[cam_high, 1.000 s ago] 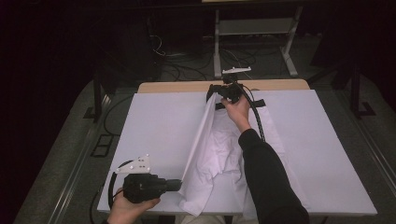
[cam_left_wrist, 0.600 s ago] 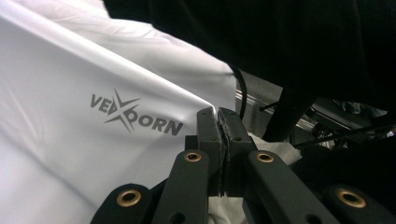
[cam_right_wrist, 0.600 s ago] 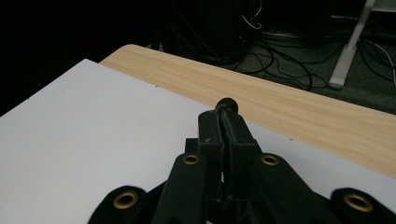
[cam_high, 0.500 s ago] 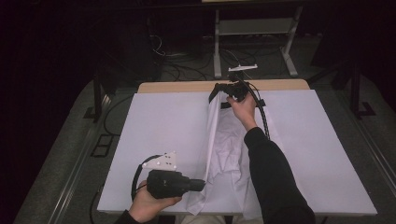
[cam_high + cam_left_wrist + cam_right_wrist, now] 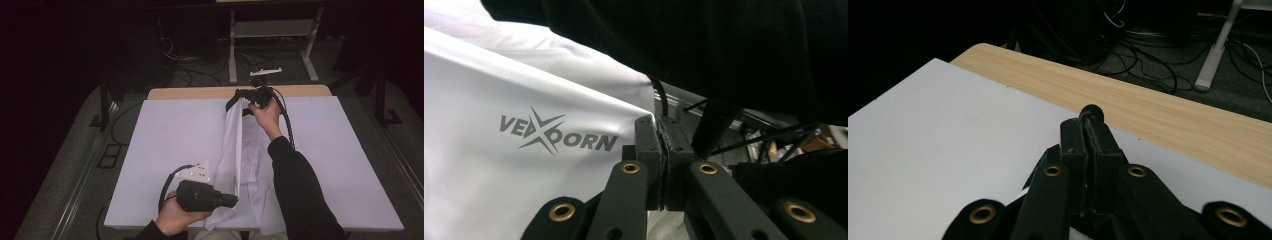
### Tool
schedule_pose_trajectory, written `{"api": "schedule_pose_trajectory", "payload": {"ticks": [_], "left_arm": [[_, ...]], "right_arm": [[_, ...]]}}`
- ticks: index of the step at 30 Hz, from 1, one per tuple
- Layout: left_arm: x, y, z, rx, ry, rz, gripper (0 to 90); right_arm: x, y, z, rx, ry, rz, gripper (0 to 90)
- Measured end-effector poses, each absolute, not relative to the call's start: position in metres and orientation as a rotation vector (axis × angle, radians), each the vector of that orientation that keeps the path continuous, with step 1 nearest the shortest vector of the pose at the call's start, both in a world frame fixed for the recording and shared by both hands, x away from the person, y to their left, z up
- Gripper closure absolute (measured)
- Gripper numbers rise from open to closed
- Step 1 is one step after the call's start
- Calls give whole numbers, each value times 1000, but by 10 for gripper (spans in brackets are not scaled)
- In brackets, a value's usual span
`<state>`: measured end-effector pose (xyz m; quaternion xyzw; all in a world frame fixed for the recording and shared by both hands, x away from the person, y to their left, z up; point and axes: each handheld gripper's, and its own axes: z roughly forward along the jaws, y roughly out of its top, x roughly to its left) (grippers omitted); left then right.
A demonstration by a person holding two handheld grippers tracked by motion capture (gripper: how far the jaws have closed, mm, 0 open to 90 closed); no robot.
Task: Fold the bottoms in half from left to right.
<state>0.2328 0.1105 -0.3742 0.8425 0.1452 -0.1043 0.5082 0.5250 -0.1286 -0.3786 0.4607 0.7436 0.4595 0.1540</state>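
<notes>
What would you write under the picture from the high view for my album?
Two hand-held grippers, left gripper and right gripper, stretch a white shirt lengthwise over a white table.

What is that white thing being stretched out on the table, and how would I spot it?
Find the white-covered table. Down its middle runs a white garment, pinched between the right gripper at the far end and the left gripper at the near edge. Its grey VEXOORN logo marks it out.

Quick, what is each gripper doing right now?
Left gripper: jaws shut on the near end of the white fabric garment.
Right gripper: jaws shut on the garment's far end, by its black trim.
</notes>
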Motion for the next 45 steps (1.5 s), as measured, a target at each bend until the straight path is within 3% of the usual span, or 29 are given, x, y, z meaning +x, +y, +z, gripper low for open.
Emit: {"api": "schedule_pose_trajectory", "payload": {"ticks": [24, 45], "left_arm": [[242, 28, -399, 2041, 317, -426, 874], [238, -11, -412, 1988, 370, -429, 874]], "right_arm": [[514, -176, -381, 1342, 2156, 1272, 858], [516, -212, -387, 1347, 2166, 1294, 857]]}}
